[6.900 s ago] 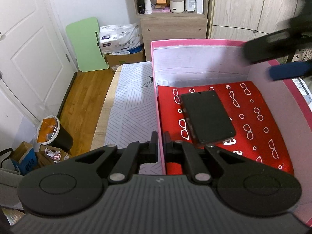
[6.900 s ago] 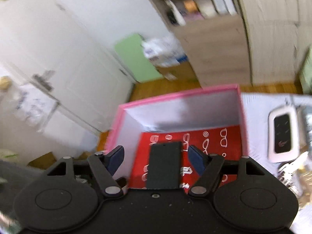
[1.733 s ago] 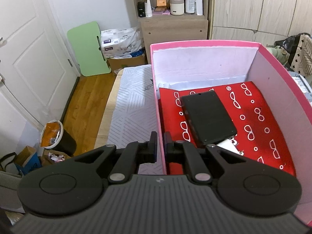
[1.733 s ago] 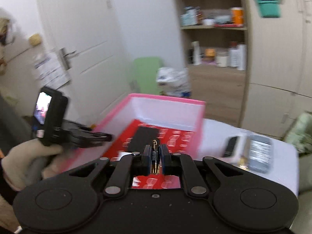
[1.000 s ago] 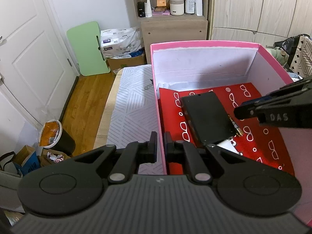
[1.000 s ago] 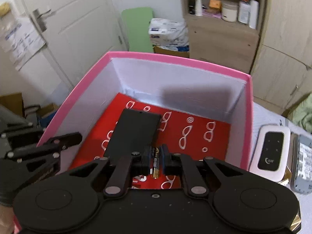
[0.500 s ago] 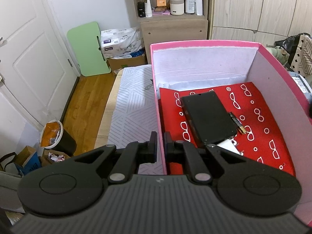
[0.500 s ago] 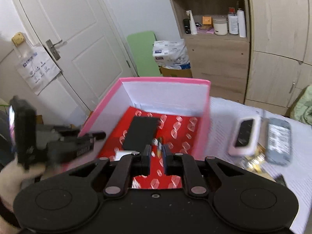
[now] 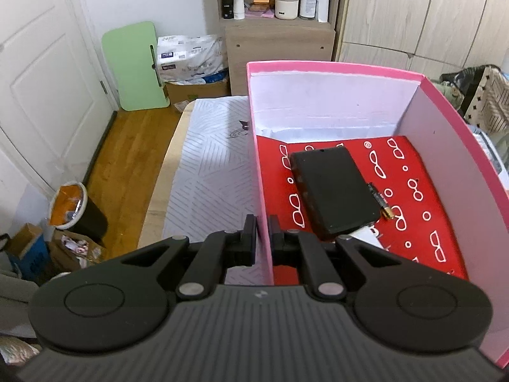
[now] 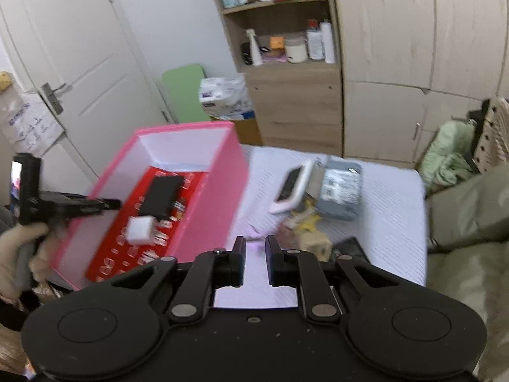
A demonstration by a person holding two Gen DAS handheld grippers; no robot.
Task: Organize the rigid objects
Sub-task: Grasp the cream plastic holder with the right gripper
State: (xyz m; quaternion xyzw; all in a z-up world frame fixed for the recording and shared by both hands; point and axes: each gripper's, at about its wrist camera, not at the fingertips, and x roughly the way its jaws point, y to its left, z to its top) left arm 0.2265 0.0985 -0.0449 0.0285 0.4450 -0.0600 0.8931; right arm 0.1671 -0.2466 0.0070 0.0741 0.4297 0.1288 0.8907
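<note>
My left gripper (image 9: 262, 226) is shut on the left wall of the pink box (image 9: 337, 65). On the box's red patterned floor lie a black slab (image 9: 332, 191) and a small black-and-gold battery (image 9: 380, 202) beside it. My right gripper (image 10: 255, 245) hangs over the bed to the right of the pink box (image 10: 222, 191); its jaws are opening and nothing is between them. The right wrist view also shows the black slab (image 10: 162, 195), a white cube (image 10: 140, 229) in the box, and the left gripper (image 10: 108, 204) on the box wall in a gloved hand (image 10: 19, 248).
On the bed right of the box lie a white pocket router (image 10: 291, 186), a grey device (image 10: 340, 187), crumpled wrappers (image 10: 305, 222) and a dark flat item (image 10: 350, 248). A cabinet (image 10: 292, 105) with bottles stands behind. A bin (image 9: 71, 207) sits on the floor at left.
The right gripper set the battery beside the black slab, let go, and pulled back up and to the right, out of the box. The left gripper has kept its hold on the wall.
</note>
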